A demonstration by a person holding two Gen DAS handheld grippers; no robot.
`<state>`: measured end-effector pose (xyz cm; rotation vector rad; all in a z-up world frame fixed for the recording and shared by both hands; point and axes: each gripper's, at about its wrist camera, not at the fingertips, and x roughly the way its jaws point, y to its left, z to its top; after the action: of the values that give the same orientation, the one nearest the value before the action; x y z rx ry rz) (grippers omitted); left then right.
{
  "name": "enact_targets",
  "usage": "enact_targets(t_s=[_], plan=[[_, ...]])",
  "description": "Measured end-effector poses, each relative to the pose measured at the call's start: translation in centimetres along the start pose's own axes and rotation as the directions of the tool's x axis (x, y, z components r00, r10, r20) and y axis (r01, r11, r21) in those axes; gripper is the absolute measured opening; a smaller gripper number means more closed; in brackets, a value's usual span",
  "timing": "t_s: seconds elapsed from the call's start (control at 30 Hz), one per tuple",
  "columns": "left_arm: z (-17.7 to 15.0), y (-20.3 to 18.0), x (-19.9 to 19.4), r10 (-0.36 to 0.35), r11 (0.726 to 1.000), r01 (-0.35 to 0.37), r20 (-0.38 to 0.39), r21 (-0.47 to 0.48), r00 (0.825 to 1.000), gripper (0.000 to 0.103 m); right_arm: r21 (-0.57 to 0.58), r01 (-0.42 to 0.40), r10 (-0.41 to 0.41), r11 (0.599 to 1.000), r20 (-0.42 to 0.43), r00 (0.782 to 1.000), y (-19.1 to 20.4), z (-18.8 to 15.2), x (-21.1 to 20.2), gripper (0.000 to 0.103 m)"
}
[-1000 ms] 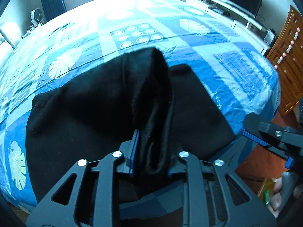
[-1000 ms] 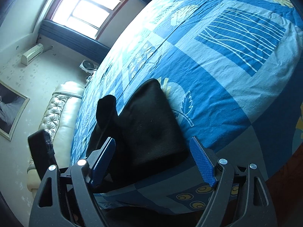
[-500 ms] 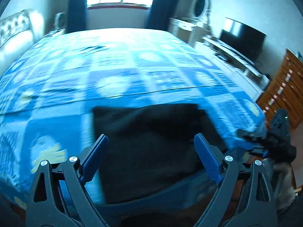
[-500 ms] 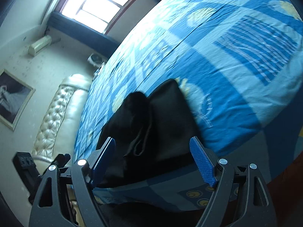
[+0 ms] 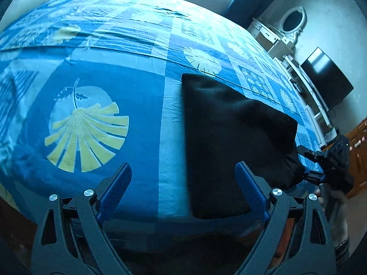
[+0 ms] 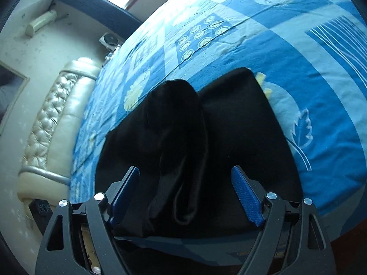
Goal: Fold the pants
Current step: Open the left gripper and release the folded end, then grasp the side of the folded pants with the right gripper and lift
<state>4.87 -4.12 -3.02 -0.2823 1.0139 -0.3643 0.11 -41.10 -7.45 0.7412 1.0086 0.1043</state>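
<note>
The black pants (image 5: 229, 137) lie folded near the bed's front edge, on the blue patterned sheet (image 5: 103, 87). My left gripper (image 5: 182, 167) hangs open over bare sheet; only the pants' left edge falls between its blue pads. In the right wrist view the pants (image 6: 247, 123) have a bunched ridge (image 6: 179, 137) running toward me. My right gripper (image 6: 185, 169) stands open astride that ridge, with its pads apart from the cloth. From the left wrist view, the right gripper (image 5: 302, 165) sits at the pants' bulging right end, held by a hand (image 5: 332, 201).
A cream tufted headboard (image 6: 52, 114) borders the bed's far side. Along the wall stand a white vanity with an oval mirror (image 5: 293, 20), a dark TV (image 5: 325, 84) and a wooden drawer chest (image 5: 360, 151). The bed's front edge drops off just below both grippers.
My left gripper let go of the black cloth, opened and swung left, so the pants now lie to its right. My right gripper moved in over the bunched ridge, still open.
</note>
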Motion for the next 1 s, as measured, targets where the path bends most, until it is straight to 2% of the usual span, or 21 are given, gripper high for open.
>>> enact_targets(t_s=[0.07, 0.1, 0.17, 0.23, 0.3, 0.5, 0.6, 0.67, 0.83, 1.0], plan=[[-0.4, 0.3, 0.1, -0.017, 1.000, 0.018, 0.002, -0.021, 1.000, 0.091, -0.013, 0.001, -0.001, 1.000, -0.015, 1.000, 0.5, 0.0, 0.3, 0.076], [-0.6, 0.3, 0.3, -0.026, 0.999, 0.026, 0.000, -0.033, 1.000, 0.091, -0.020, -0.020, 0.019, 1.000, -0.035, 0.999, 0.8, 0.0, 0.7, 0.061], [-0.9, 0.2, 0.6, -0.033, 0.999, 0.032, -0.006, -0.041, 0.999, 0.091, -0.020, -0.036, 0.034, 0.999, -0.086, 0.996, 1.0, -0.2, 1.7, 0.040], [-1.1, 0.1, 0.9, -0.035, 0.998, 0.034, -0.016, -0.046, 0.999, 0.091, -0.043, 0.000, -0.004, 0.999, -0.096, 0.995, 1.3, -0.4, 2.5, 0.025], [-1.3, 0.1, 1.0, -0.034, 0.998, 0.032, -0.020, -0.052, 0.999, 0.091, -0.039, -0.016, 0.012, 0.999, -0.085, 0.996, 1.5, -0.3, 2.1, 0.015], [-0.8, -0.3, 0.8, -0.032, 0.999, 0.031, -0.015, -0.041, 0.999, 0.091, -0.110, -0.095, 0.099, 0.989, 0.035, 0.994, 3.8, 0.9, -3.2, 0.013], [-0.6, -1.0, 0.9, -0.042, 0.999, 0.042, -0.013, -0.033, 0.999, 0.091, -0.126, -0.102, 0.113, 0.987, 0.079, 0.991, 3.6, 1.4, -5.6, 0.012], [-0.6, -1.9, 1.2, -0.050, 0.999, 0.050, -0.018, -0.019, 0.999, 0.091, -0.128, -0.075, 0.087, 0.989, 0.094, 0.992, 2.9, 1.7, -6.4, 0.012], [-1.0, -3.5, 2.4, -0.048, 0.998, 0.049, -0.039, 0.025, 0.998, 0.091, -0.062, -0.023, 0.029, 0.998, 0.090, 0.995, -1.2, 1.5, -6.0, 0.012], [-1.5, -3.8, 3.7, -0.030, 0.999, 0.033, -0.076, 0.029, 0.997, 0.091, -0.007, -0.017, 0.017, 1.000, 0.052, 0.999, -4.1, 1.0, -3.7, 0.012]])
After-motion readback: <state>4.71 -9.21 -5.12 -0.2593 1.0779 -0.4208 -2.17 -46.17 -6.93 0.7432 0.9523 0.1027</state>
